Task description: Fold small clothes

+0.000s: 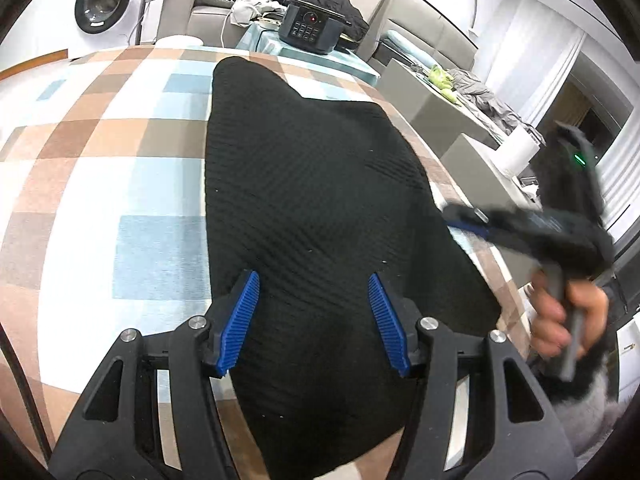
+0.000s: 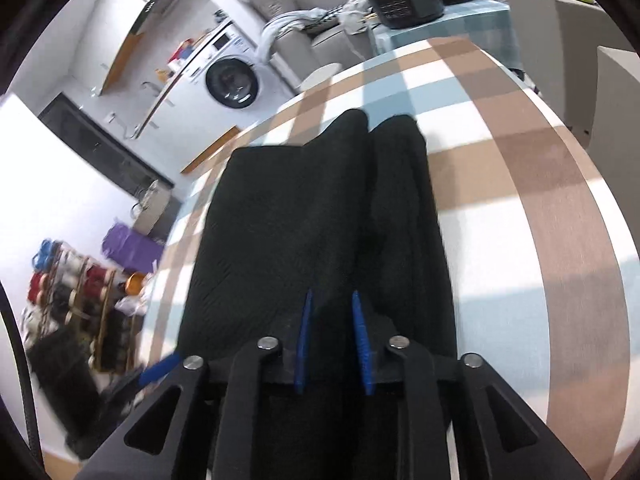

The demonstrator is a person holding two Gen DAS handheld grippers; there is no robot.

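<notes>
A black knit garment point(image 1: 316, 184) lies flat on the checked tablecloth point(image 1: 120, 184), narrow end pointing away from me. My left gripper point(image 1: 313, 276) hovers over its near part, jaws wide apart, with no cloth between the blue pads point(image 1: 244, 320). In the right wrist view the garment point(image 2: 288, 220) shows a long fold ridge along its right side. My right gripper point(image 2: 331, 294) sits low over its near end, jaws a narrow gap apart, with no cloth visibly pinched. From the left wrist view the right gripper point(image 1: 468, 224) is blurred at the garment's right edge, held by a hand point(image 1: 560, 312).
The round table's edge point(image 1: 460, 168) curves close past the garment on the right. Behind stand a black appliance with buttons point(image 1: 312, 26) on a teal-covered stand, a washing machine point(image 1: 104, 0), grey sofas and a paper roll point(image 1: 520, 148). A cluttered rack point(image 2: 80, 288) stands on the floor.
</notes>
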